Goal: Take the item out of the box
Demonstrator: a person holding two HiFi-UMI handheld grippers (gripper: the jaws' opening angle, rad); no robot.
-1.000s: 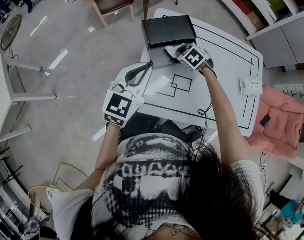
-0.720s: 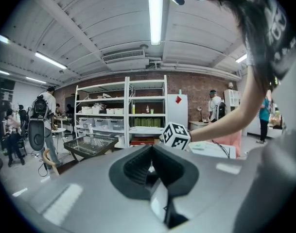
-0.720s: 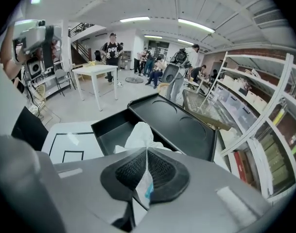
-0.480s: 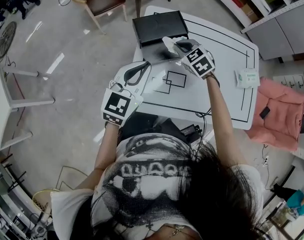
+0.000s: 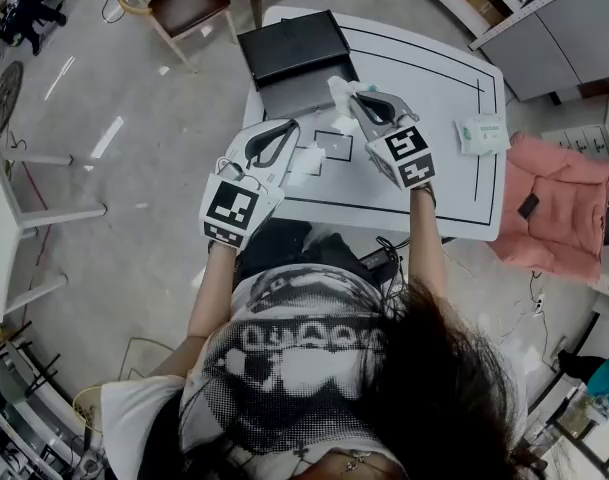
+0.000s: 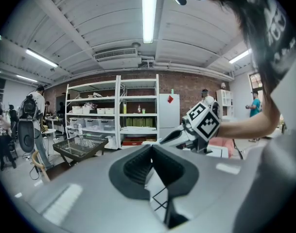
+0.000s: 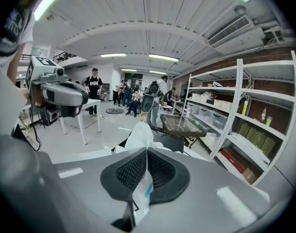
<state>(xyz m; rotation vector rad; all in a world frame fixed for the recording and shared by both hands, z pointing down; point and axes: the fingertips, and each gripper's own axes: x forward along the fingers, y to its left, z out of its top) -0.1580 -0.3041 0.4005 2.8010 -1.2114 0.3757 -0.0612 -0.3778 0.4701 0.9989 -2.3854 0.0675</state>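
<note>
Already done: the white packet [image 7: 138,136] is out of the black box [image 5: 289,46] and is held up above the white table [image 5: 454,183], near the box's open front.
Right gripper [image 5: 356,98]: jaws pinched tight on the packet, which sticks out past their tips.
Left gripper [image 6: 151,148]: jaws together with nothing between them, hovering over the table's left part.
Left to do: probably only setting the packet down on the table and letting go.
Box: open; I can make out no further item on its grey inside.
Counts: one box, one held packet, one green-printed packet [image 5: 481,133] lying well apart at the table's right, two grippers, one table.
</note>
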